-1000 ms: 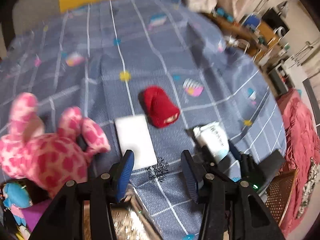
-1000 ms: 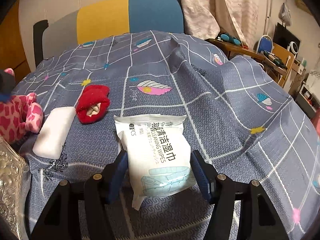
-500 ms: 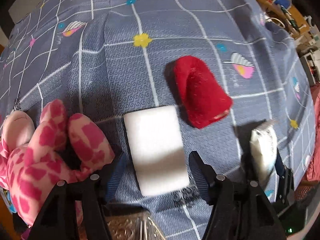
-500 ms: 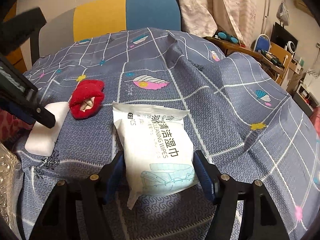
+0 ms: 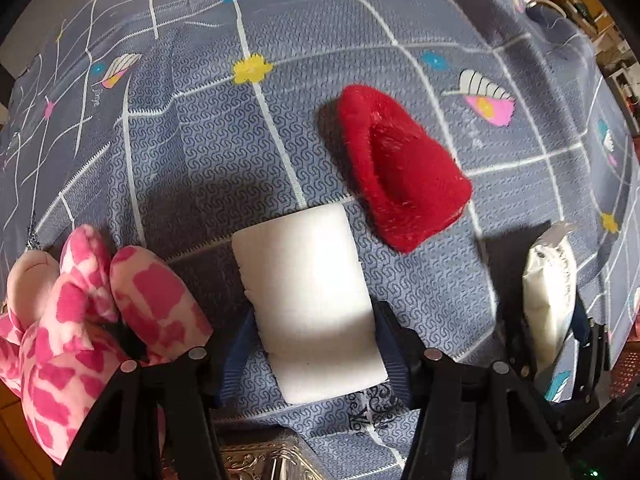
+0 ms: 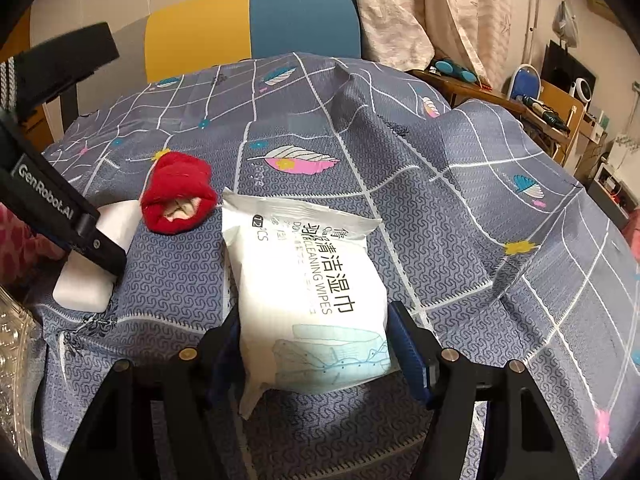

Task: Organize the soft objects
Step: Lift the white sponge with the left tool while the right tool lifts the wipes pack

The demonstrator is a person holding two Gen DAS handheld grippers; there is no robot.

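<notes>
A white sponge block (image 5: 304, 272) lies flat on the blue patterned tablecloth (image 5: 208, 168). My left gripper (image 5: 316, 320) points down over it, one finger on each long side. Its jaws are closing, and the sponge does not look squeezed. A red knitted sock (image 5: 400, 176) lies just beyond the sponge. My right gripper (image 6: 314, 320) straddles the near end of a white pack of wet wipes (image 6: 304, 272) that rests on the cloth. Its pads sit close beside the pack without visibly pressing it. The left gripper's black body (image 6: 60, 216) covers part of the sponge (image 6: 80, 288).
A pink spotted plush toy (image 5: 80, 320) lies right of nothing and left of the sponge, touching the left finger's side. A shiny silver tray (image 5: 260, 460) sits at the near edge. A yellow and blue chair (image 6: 260, 28) stands behind the table; furniture clutters the right.
My left gripper came down and tipped to point straight at the cloth, so the sponge now sits between its fingers. The right gripper slid slightly forward along the wipes pack.
</notes>
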